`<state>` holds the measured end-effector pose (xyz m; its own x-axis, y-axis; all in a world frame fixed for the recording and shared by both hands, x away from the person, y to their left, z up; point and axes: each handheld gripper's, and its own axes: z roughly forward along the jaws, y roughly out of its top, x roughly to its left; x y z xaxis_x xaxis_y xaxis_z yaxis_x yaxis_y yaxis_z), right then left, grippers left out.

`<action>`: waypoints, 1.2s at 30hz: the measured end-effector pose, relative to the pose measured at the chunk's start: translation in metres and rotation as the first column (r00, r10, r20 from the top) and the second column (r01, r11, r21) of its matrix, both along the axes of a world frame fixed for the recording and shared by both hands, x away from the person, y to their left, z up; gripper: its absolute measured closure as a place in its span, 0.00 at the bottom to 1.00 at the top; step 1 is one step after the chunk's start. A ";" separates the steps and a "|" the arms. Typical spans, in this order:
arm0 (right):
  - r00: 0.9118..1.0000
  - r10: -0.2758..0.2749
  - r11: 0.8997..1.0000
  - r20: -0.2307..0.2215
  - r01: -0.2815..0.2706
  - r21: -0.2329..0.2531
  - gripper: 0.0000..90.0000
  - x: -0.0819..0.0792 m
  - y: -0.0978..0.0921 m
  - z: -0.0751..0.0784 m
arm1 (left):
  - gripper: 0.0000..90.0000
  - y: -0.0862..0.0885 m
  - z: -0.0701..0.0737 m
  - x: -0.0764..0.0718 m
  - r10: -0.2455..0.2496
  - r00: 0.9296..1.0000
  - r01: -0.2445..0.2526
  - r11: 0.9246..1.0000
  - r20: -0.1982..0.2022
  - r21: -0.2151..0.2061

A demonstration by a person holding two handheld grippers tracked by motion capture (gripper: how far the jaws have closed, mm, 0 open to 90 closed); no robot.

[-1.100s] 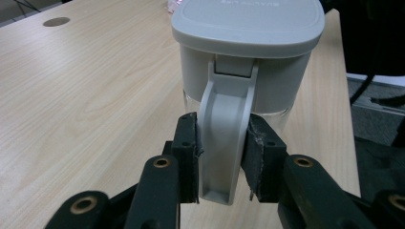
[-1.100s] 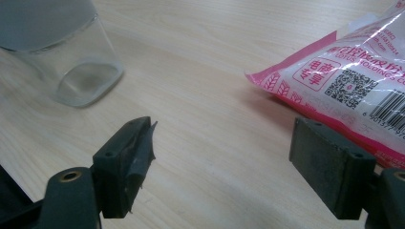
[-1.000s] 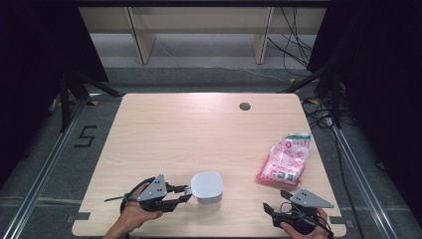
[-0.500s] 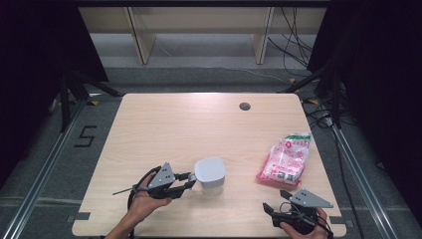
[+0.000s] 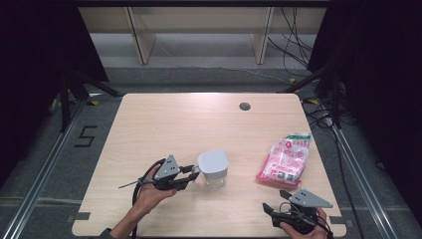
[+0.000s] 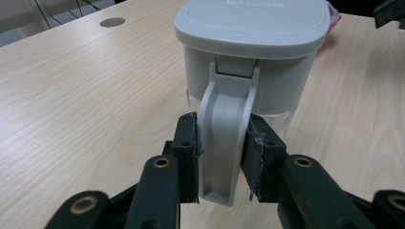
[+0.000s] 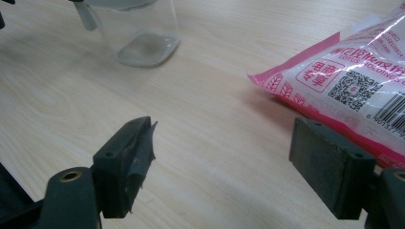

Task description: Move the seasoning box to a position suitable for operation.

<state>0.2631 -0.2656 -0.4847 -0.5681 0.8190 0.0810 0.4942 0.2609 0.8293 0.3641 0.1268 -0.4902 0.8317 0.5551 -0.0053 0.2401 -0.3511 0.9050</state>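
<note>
Left gripper view has your left gripper clamped on the jug handle, jug mid-table, left of the pink bag. Keep it level while dragging; right gripper sits wide open, holding nothing.

The table is pale, matt wood-grain laminate, the jug pairs a smooth matt grey plastic lid and handle with a clear glossy body, the pink bag is shiny crinkled plastic film, and the gripper pads look matt black and frayed.
</note>
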 end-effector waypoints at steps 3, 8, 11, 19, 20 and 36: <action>1.000 0.000 1.000 -0.014 0.000 0.014 0.27 0.000 0.001 0.000 | 0.76 -0.002 0.001 0.006 0.013 1.000 -0.013 1.000 -0.001 0.007; 1.000 0.001 1.000 -0.013 -0.001 0.010 0.27 0.000 0.001 0.000 | 0.76 -0.004 0.001 0.015 0.001 1.000 -0.002 1.000 0.024 0.017; 1.000 -0.013 1.000 -0.020 0.013 0.013 0.27 -0.001 0.002 0.000 | 0.76 -0.004 0.000 0.018 0.001 1.000 -0.001 1.000 0.007 0.009; 1.000 0.007 1.000 -0.010 -0.006 0.006 0.27 0.001 0.002 -0.001 | 0.76 -0.003 0.001 0.023 -0.012 1.000 0.011 1.000 0.022 0.022; 1.000 0.008 1.000 -0.008 -0.008 0.001 0.27 0.001 0.002 -0.001 | 0.76 -0.003 0.001 0.023 0.003 1.000 -0.003 1.000 0.016 0.021; 1.000 0.012 1.000 -0.004 -0.012 -0.005 0.27 0.001 0.003 -0.001 | 0.76 0.001 0.000 0.031 0.027 0.998 -0.029 0.999 0.059 0.040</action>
